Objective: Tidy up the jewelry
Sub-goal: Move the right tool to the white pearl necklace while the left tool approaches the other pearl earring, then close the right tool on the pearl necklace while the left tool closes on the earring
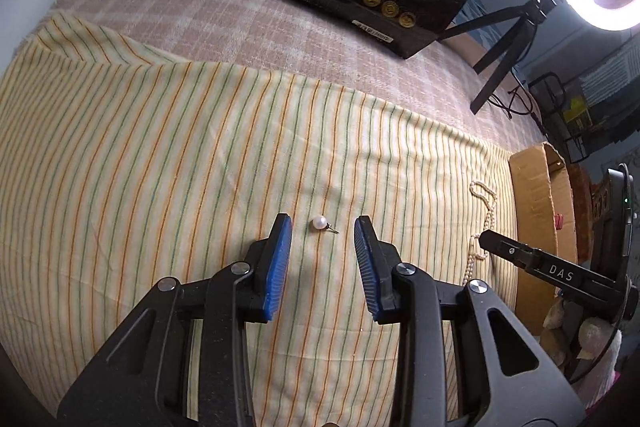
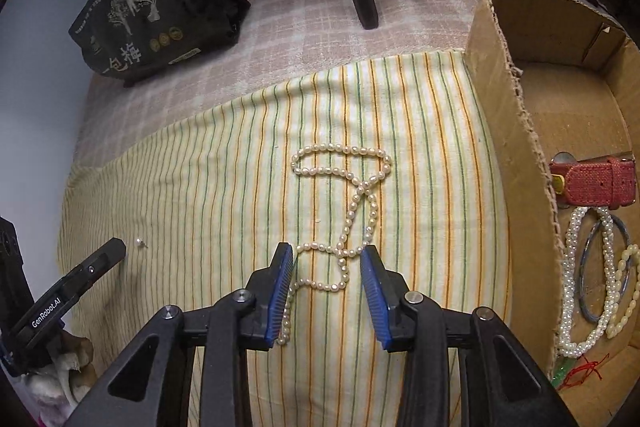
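Your left tongs (image 1: 322, 225) stand narrowly apart, empty, around the small white pearl stud earring (image 1: 320, 225) on the striped yellow cloth (image 1: 160, 167): it's light, hard and prone to roll, so pinch the pearl, not its thin post. Your right tongs (image 2: 327, 254) are likewise narrow and unclosed over the long limp white pearl necklace (image 2: 344, 187); take it where strands bunch. The open brown cardboard box (image 2: 504, 75) beside it holds a red strap, beaded bracelets and a dark bangle.
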A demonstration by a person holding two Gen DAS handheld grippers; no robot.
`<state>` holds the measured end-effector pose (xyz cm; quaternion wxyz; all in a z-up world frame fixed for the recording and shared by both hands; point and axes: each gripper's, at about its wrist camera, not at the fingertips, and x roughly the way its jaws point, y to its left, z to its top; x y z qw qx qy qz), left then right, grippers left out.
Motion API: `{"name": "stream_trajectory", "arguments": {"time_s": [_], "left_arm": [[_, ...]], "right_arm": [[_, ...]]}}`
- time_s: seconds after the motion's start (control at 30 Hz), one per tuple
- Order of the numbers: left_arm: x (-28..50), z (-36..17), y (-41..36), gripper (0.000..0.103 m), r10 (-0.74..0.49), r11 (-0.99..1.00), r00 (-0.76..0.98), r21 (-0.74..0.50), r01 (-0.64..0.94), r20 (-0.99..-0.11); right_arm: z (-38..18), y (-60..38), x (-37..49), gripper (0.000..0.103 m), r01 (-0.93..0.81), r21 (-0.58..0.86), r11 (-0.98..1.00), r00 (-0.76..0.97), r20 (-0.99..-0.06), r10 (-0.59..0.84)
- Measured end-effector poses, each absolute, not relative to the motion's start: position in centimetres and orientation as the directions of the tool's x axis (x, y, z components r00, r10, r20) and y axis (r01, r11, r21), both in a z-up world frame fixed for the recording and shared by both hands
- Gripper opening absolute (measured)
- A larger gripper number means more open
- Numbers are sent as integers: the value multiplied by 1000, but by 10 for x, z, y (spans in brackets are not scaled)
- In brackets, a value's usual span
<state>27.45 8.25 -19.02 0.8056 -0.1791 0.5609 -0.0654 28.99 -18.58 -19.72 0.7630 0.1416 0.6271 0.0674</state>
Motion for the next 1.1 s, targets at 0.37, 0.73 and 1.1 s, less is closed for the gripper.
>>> {"name": "stream_trajectory", "arguments": {"time_s": [0.37, 0.73, 1.1], "left_arm": [[283, -202, 69, 25, -275, 946, 346, -317, -72, -897], [287, -212, 63, 9, -220, 968, 356, -247, -32, -908], [279, -201, 74, 9, -212, 968, 374, -247, -46, -903]], "right_arm": [[-203, -171, 300, 38, 51, 242, 969, 200, -953, 227], [-213, -137, 314, 24, -1, 188, 982, 204, -961, 185], [-205, -144, 309, 1, -33, 282, 959, 219, -934, 283]]}}
